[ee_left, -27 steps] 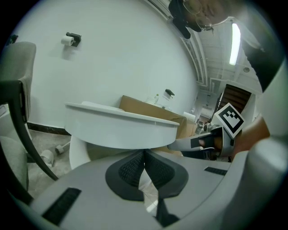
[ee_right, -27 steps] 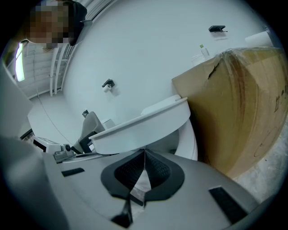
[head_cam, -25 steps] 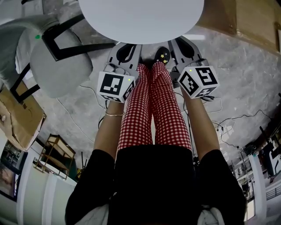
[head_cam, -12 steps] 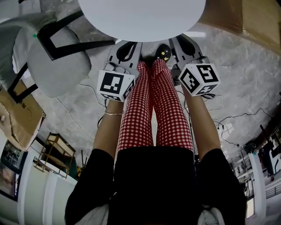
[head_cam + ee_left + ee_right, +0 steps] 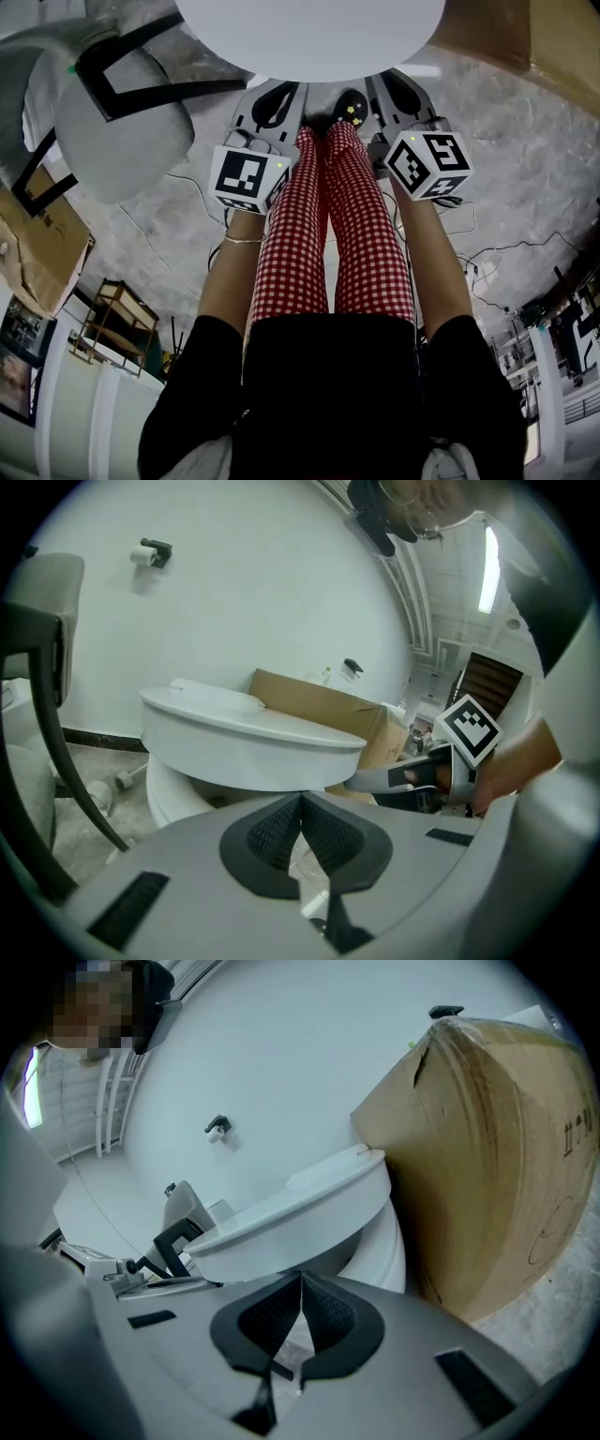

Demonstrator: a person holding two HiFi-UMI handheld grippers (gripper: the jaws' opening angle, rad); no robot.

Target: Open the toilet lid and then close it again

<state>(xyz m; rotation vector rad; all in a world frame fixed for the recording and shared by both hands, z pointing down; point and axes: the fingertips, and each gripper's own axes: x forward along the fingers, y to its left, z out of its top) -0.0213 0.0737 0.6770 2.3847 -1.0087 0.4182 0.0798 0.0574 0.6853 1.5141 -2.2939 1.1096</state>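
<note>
The left tool (image 5: 270, 101) and right tool (image 5: 398, 94) are pressed together, empty, near the closed toilet lid (image 5: 309, 33). Print on the cardboard box (image 5: 497, 1147) is illegible.

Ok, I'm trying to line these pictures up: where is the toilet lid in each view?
Head view: the lid is at top centre, a white disc cut off by the top edge.
Left gripper view: the lid is at centre, seen almost edge-on.
Right gripper view: the lid is at centre, slanting up to the right in the picture.
Shared landmark: the cardboard box beside the toilet, behind the lid or at right.
</note>
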